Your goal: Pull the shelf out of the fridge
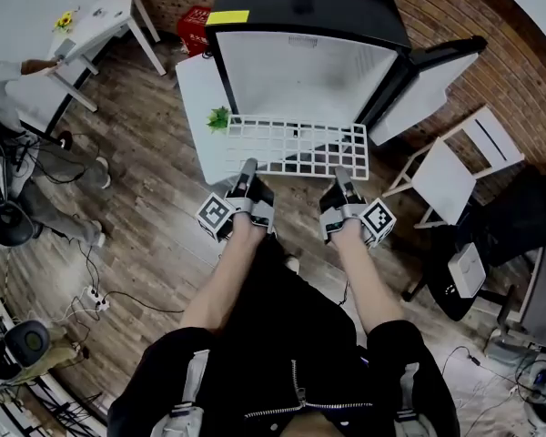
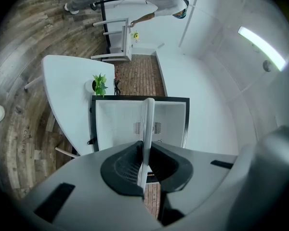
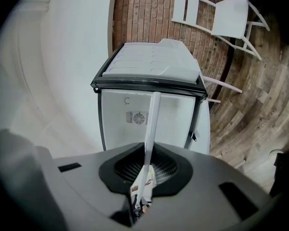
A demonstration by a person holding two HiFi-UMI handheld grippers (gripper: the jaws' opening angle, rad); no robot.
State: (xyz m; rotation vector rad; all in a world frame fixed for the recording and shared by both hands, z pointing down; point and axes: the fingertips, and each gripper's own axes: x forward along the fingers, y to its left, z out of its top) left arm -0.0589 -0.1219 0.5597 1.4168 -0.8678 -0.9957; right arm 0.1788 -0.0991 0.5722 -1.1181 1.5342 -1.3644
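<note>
Holds the white wire shelf (image 1: 296, 148) roughly level, out in front of the open black fridge (image 1: 305, 7), with the far edge near the opening. Clamps the left hand-held gripper (image 1: 247, 173) on the shelf's near edge toward the left corner, jaws almost together and pads pressed on the thin frame. Clamps the right hand-held gripper (image 1: 343, 178) on the same edge toward the right corner, likewise narrowed down onto the frame. Shows the shelf edge-on in both gripper views, as a slim white bar running from between the jaws toward the fridge's bare white interior. Shows the fridge door (image 1: 428, 85) swung wide to the right. Shows a white table (image 1: 196, 89) with a small green plant (image 1: 219, 118) just left of the fridge, and a white folding chair (image 1: 446, 176) on the wood floor (image 1: 155, 171) to the right.
</note>
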